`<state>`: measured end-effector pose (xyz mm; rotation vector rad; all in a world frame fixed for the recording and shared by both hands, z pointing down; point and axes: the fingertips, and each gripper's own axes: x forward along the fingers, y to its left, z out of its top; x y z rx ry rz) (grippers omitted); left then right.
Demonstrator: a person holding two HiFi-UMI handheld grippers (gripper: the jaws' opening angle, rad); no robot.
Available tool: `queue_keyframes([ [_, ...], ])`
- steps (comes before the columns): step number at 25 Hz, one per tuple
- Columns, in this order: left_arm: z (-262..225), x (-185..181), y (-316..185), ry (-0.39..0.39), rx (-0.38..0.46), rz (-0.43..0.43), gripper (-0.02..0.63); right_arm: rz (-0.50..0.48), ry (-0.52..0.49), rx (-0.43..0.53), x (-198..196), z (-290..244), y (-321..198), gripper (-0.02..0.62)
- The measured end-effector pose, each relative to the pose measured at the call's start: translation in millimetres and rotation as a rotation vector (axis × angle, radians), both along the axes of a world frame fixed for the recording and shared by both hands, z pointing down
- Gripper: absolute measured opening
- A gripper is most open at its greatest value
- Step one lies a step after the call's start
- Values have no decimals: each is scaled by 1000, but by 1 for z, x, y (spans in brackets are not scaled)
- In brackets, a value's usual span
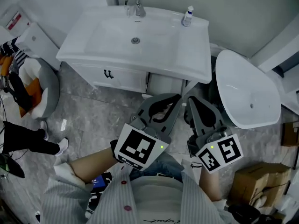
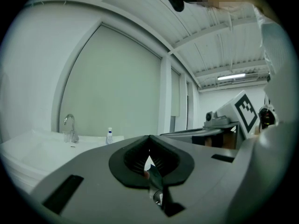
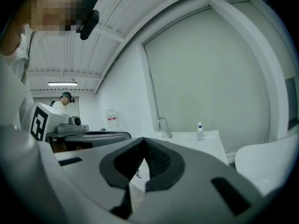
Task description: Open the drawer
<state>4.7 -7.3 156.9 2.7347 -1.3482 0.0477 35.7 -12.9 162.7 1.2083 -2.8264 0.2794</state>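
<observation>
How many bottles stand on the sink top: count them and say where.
1. The bottle stands at the sink's back right corner, right of the tap. No other shows.

The cabinet (image 1: 117, 78) is hidden in the left gripper view behind the left gripper's (image 2: 149, 139) own grey body. In the head view a bystander's legs (image 1: 25, 141) and a brown box (image 1: 290, 135) are cut by the left and right edges; the bottle's (image 1: 188, 17) label is too small to read

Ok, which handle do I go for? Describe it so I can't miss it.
Find the white sink cabinet against the wall. Below its countertop, the drawer front on the left carries a small dark handle, the only dark mark on that white face.
</observation>
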Motion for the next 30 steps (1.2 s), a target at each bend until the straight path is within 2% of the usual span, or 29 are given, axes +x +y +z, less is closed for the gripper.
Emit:
queue_keyframes([
  [30,19,6,-8,-40,-36,32,17,-36,21,-56,-4,18,-5,8],
])
